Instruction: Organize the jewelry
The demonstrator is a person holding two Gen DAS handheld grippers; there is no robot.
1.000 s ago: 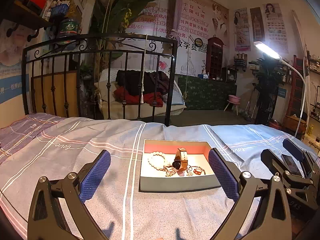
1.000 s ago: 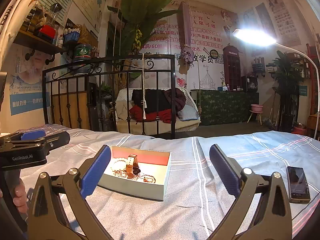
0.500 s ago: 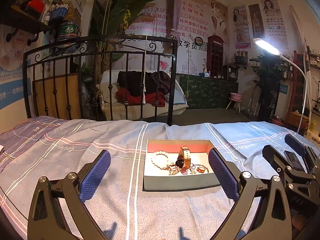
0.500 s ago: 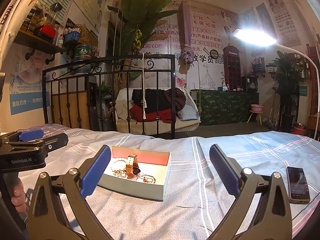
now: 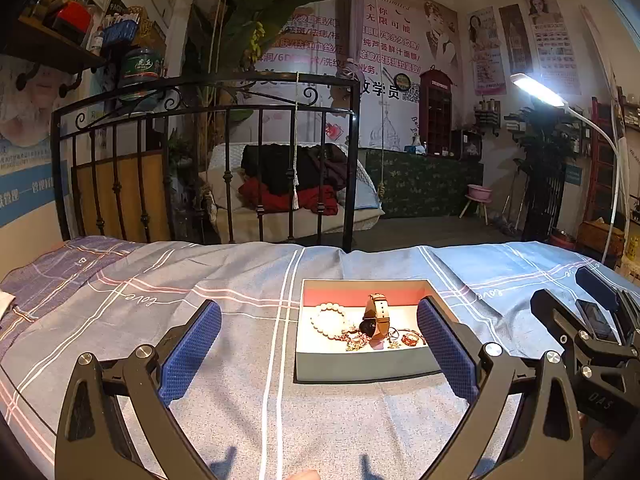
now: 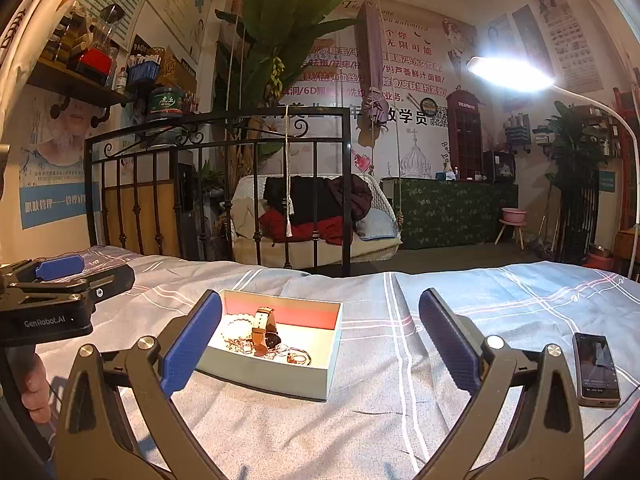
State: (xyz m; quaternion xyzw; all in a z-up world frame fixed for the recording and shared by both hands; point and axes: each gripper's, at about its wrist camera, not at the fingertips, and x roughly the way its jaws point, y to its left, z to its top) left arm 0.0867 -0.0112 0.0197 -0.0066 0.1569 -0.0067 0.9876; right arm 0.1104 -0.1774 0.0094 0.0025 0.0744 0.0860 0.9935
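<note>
Both tongs, left [image 5: 318,344] and right [image 6: 320,340], wide, empty. Box [image 5: 360,368] centre-right on bed [image 5: 200,320], holding watch [image 5: 376,316], bead bracelet [image 5: 328,319] (smaller pieces tangled, possibly rings).

left gripper [image 5: 319,350] jaws spread wide, right gripper [image 6: 319,343] jaws spread wide, both level, side by side

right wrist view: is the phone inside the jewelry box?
No, the phone lies on the bedsheet, well apart from the box.
</note>
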